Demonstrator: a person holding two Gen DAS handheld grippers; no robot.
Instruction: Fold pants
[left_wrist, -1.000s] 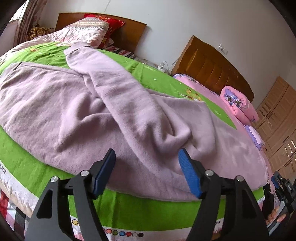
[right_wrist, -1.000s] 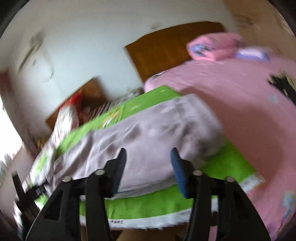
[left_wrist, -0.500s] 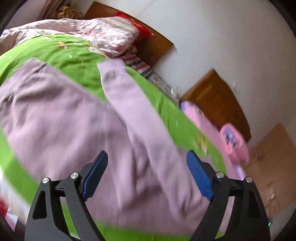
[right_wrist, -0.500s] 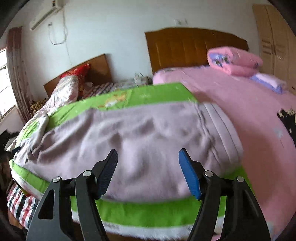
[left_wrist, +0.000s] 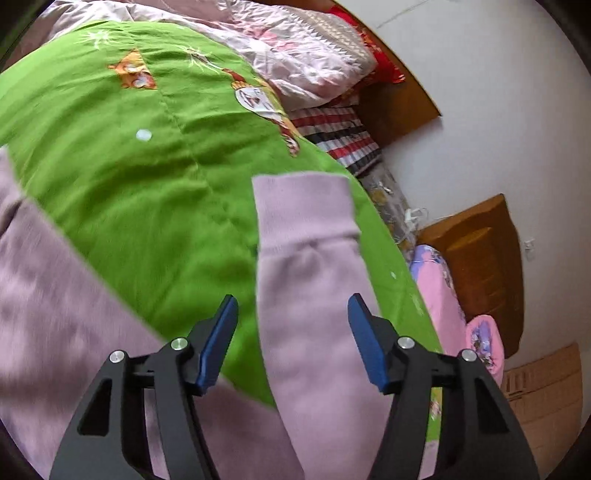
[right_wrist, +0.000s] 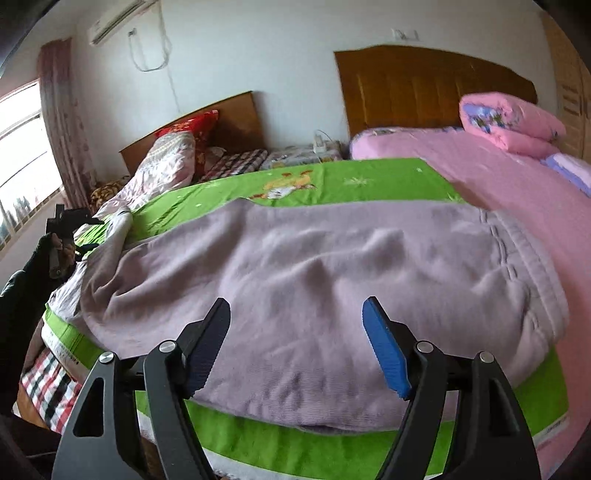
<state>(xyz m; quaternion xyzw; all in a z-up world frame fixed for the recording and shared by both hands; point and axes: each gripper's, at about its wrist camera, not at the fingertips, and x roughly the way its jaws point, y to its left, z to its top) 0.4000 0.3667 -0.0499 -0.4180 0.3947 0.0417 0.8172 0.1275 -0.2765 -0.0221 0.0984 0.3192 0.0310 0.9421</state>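
Observation:
Lilac fleece pants (right_wrist: 314, 280) lie spread on a green blanket (right_wrist: 369, 181) on the bed, waistband to the right in the right wrist view. In the left wrist view one pant leg (left_wrist: 310, 295) runs up between my fingers and ends in a ribbed cuff (left_wrist: 303, 206); the other leg (left_wrist: 55, 295) lies to the left. My left gripper (left_wrist: 291, 317) is open, its jaws either side of the leg near the cuff. My right gripper (right_wrist: 295, 321) is open and empty just above the seat of the pants near the bed's front edge.
The green blanket (left_wrist: 129, 155) covers the bed. A floral quilt (left_wrist: 295, 55) and red pillow (left_wrist: 369, 40) lie at the headboard. A second bed with pink sheet (right_wrist: 517, 192) and folded pink quilt (right_wrist: 509, 122) stands to the right. The left gripper shows far left (right_wrist: 66, 229).
My left gripper has travelled along the upper pant leg to its cuff end. My right gripper has swung level and settled over the seat of the pants. Both stay open.

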